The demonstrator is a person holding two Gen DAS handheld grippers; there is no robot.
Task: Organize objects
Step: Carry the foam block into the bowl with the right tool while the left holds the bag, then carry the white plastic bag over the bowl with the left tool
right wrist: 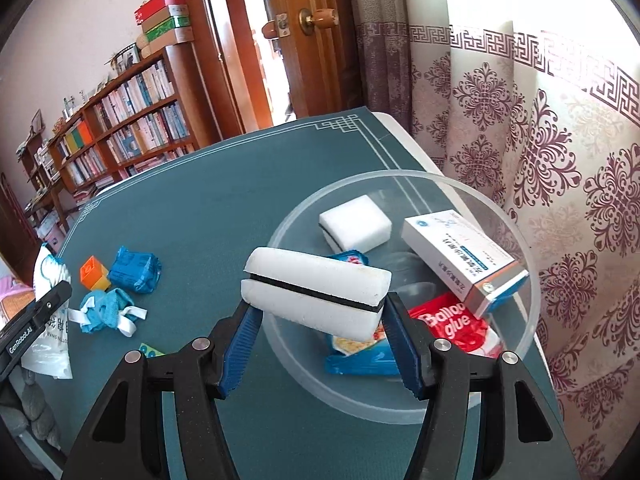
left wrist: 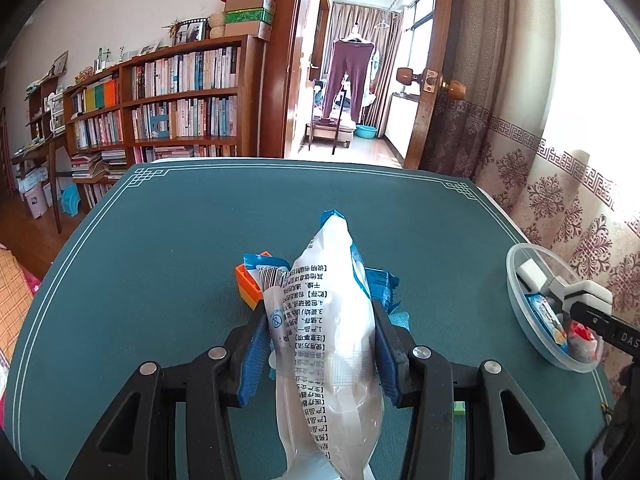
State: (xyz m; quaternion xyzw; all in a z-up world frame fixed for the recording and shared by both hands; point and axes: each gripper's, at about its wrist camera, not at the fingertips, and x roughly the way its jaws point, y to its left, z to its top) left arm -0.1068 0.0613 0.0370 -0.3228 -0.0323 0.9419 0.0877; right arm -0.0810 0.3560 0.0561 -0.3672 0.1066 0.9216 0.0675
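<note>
Nearest the right wrist camera: right gripper [right wrist: 320, 316], blue fingers [right wrist: 239, 350] clenched on the ends of a white foam sponge block with a black middle layer [right wrist: 316, 292], held tilted above the near rim of the bowl. Left gripper [left wrist: 320, 340] grasps a long white plastic pouch printed with black text [left wrist: 324, 332], lifted off the teal felt mat surface [left wrist: 160, 240].

Progress, as a judgement: roughly mid-task. The large clear plastic bowl [right wrist: 500, 216] at the right side of the surface, near the patterned curtain [right wrist: 580, 160], already holds a white-and-blue medicine carton [right wrist: 460, 248], a second white foam sponge [right wrist: 356, 224], a red "Balloon glue" packet [right wrist: 460, 326] and a blue snack wrapper [right wrist: 360, 360]. Sponge and pouch are in hand, not yet dropped in.

Still loose on the surface, left of the bowl: a crumpled blue foil packet [right wrist: 134, 270], a blue face mask with white ear loops [right wrist: 106, 312], a small orange-and-yellow toy cube [right wrist: 94, 272], and a small green item [right wrist: 150, 350] at the near edge, partly hidden.

Held sponge looks light, squashy, clean; three layers, rounded edges.
</note>
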